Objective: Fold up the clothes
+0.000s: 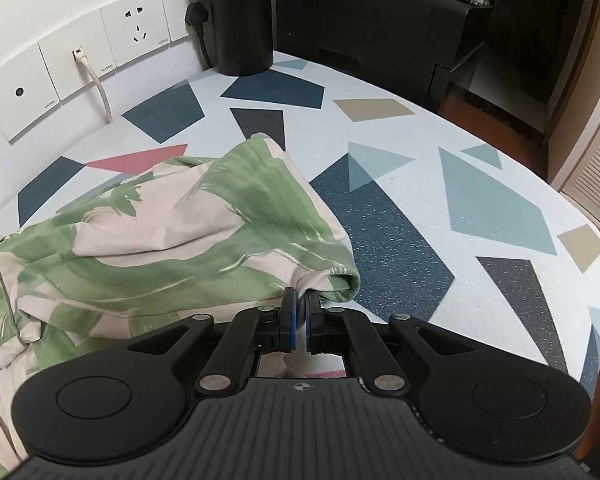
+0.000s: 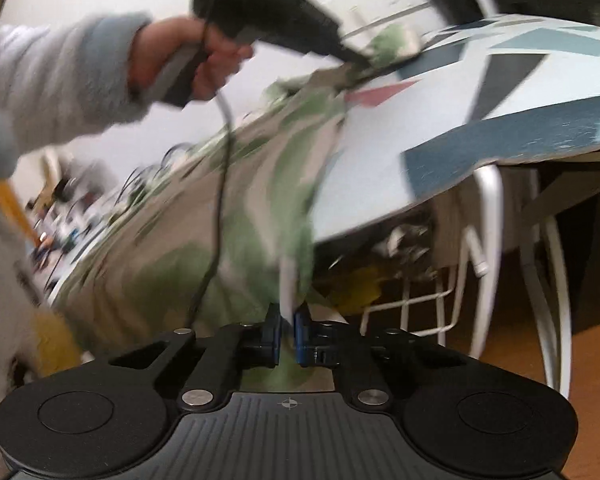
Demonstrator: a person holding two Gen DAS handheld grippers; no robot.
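Note:
A cream garment with green leaf print (image 1: 172,240) lies bunched on the patterned table (image 1: 480,208), spilling off its left side. My left gripper (image 1: 300,304) is shut on a rolled hem at the garment's near right corner. In the blurred right wrist view the same garment (image 2: 260,184) stretches from the table edge down toward me, and my right gripper (image 2: 286,320) is shut on its lower edge, below table height. The other gripper (image 2: 276,12), held by a hand (image 2: 188,56) in a grey fleece sleeve, pins the cloth at the table top.
Wall sockets (image 1: 136,32) with a plugged cable line the wall behind the table. A black cylinder (image 1: 242,16) and a black box (image 1: 364,28) stand at the far edge. Under the table are white wire legs (image 2: 488,264) and clutter; wooden floor (image 2: 596,380) lies to the right.

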